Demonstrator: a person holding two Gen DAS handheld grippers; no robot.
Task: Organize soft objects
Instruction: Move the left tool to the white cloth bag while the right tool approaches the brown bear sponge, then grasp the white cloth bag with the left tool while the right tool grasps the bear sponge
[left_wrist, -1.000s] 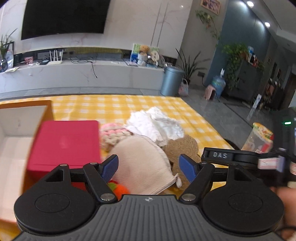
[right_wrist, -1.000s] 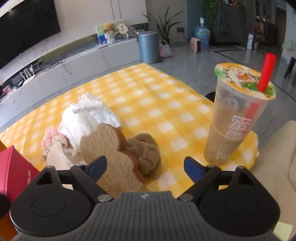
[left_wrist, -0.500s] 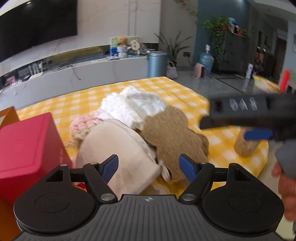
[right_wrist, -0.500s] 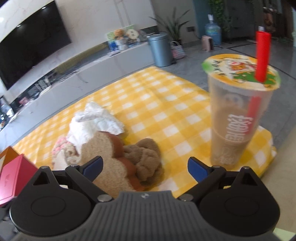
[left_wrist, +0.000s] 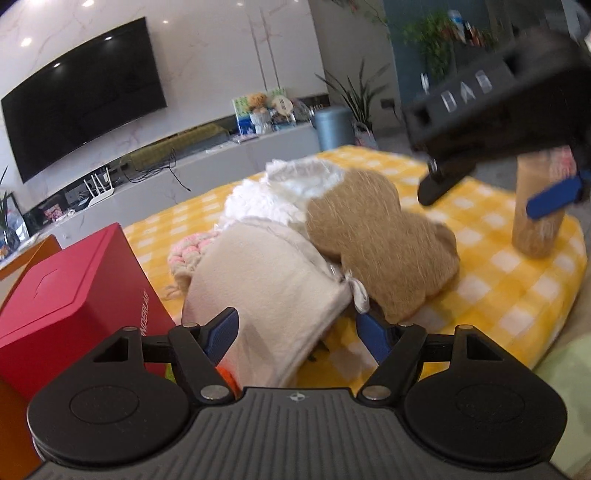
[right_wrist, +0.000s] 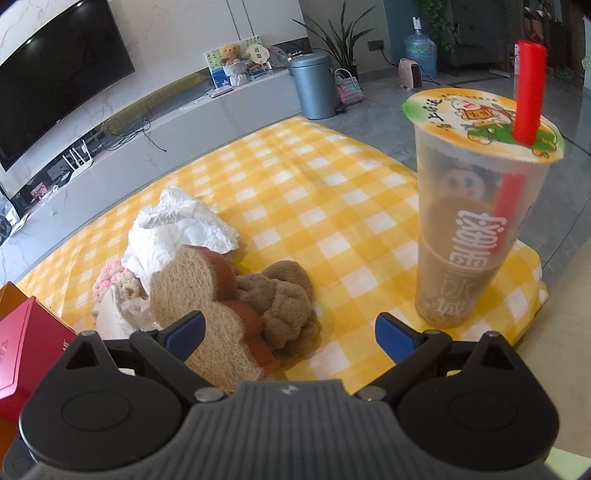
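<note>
A pile of soft things lies on the yellow checked cloth (right_wrist: 332, 206). It holds a beige cloth pouch (left_wrist: 266, 288), a white fluffy cloth (left_wrist: 280, 192), a pink knitted piece (left_wrist: 184, 254), a tan bear-shaped pad (left_wrist: 373, 243) and a brown plush lump (right_wrist: 288, 302). My left gripper (left_wrist: 295, 332) is open, just in front of the beige pouch. My right gripper (right_wrist: 290, 332) is open and empty, low over the tan pad (right_wrist: 207, 317) and brown plush. The right gripper also shows in the left wrist view (left_wrist: 495, 195), above the pile's right side.
A red box (left_wrist: 70, 306) stands left of the pile, with an orange box edge (left_wrist: 29, 254) behind it. A tall milk-tea cup (right_wrist: 480, 206) with a red straw stands at the cloth's right corner. Something orange (left_wrist: 227, 376) lies under the pouch.
My left gripper has swung right and closer to the pile. My right gripper has risen and moved over the pile, nearer the cup. Both stay open.
</note>
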